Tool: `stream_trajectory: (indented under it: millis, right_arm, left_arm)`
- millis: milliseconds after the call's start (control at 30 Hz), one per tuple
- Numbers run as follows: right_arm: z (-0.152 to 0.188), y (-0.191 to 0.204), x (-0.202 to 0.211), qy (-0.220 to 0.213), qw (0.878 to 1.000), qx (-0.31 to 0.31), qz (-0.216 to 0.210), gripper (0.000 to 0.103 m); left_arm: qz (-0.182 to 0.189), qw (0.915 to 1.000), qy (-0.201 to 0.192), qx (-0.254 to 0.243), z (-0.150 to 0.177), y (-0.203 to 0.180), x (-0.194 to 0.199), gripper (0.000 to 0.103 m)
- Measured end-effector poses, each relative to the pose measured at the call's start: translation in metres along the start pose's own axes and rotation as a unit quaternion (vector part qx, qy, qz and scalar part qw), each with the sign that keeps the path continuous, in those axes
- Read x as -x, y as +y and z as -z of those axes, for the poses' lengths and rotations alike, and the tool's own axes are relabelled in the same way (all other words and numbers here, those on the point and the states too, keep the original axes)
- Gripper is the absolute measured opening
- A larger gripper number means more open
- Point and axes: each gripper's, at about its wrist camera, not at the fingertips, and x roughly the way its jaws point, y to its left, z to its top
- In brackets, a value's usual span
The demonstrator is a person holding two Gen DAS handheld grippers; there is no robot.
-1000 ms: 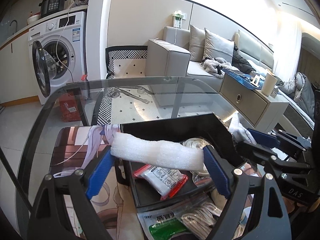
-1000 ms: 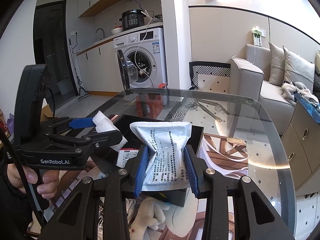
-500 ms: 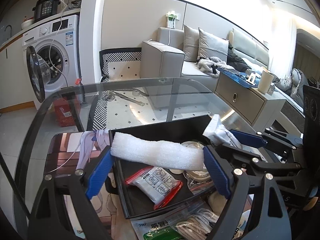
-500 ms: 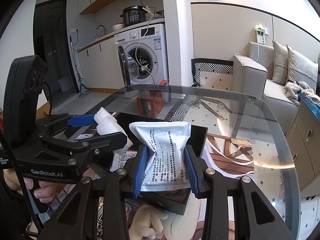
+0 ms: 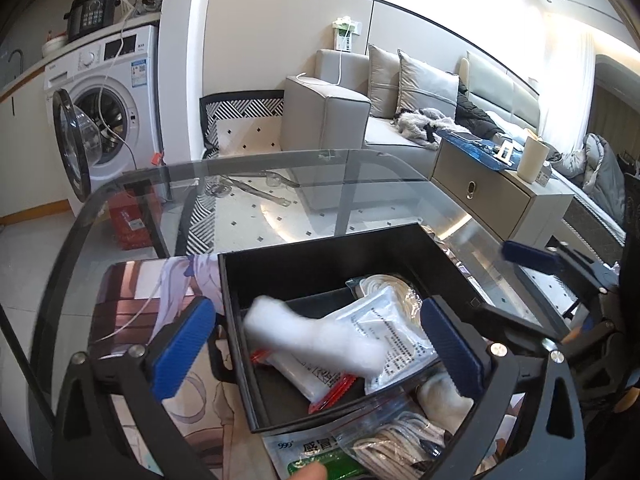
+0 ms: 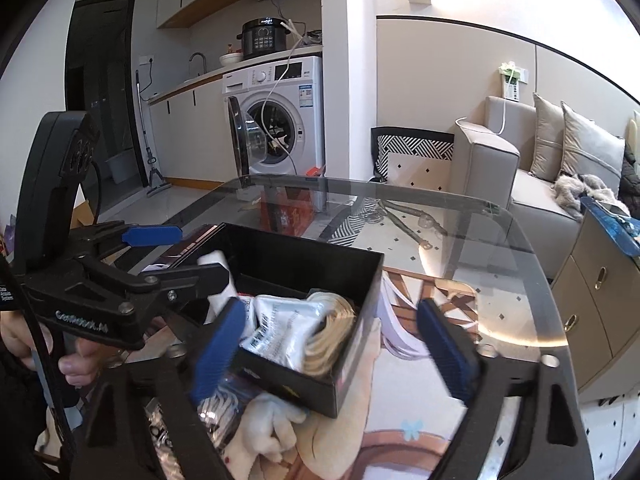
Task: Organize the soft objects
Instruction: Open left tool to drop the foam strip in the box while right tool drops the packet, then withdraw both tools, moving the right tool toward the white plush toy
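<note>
I've opened both grippers wide since before, left [image 5: 316,350] and right [image 6: 336,350], dropping the white foam roll [image 5: 312,338] and silver printed pouch [image 6: 280,320] into the black rectangular box [image 5: 320,260].

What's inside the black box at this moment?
In the black box: a white foam roll across a silver packet, a red-zip bag beneath, and a coiled-cord bag at the back. The floor under them is mostly hidden.
</note>
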Motion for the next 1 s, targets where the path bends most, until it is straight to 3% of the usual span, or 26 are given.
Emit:
stream_trajectory:
  millis: [67, 333, 733, 1000]
  right_arm:
    - [0.003, -0.001, 0.009, -0.004, 1.0, -0.005, 0.003, 0.102]
    - [0.02, -0.001, 0.031, 0.015, 0.999, -0.048, -0.015, 0.102]
    - [0.042, 0.011, 0.043, 0.052, 0.998, -0.029, -0.015, 0.102]
    - [0.043, 0.01, 0.053, 0.05, 0.998, -0.021, -0.013, 0.102]
  left_arm:
    - [-0.002, 1.0, -0.002, 0.0, 0.001, 0.0, 0.004, 0.103]
    - [-0.007, 0.9999, -0.016, 0.0, 0.011, 0.001, 0.026, 0.103]
    - [-0.021, 0.9996, -0.018, 0.01, 0.033, 0.009, 0.055, 0.103]
    - [-0.026, 0.9995, -0.015, 0.006, 0.046, 0.007, 0.073, 0.103]
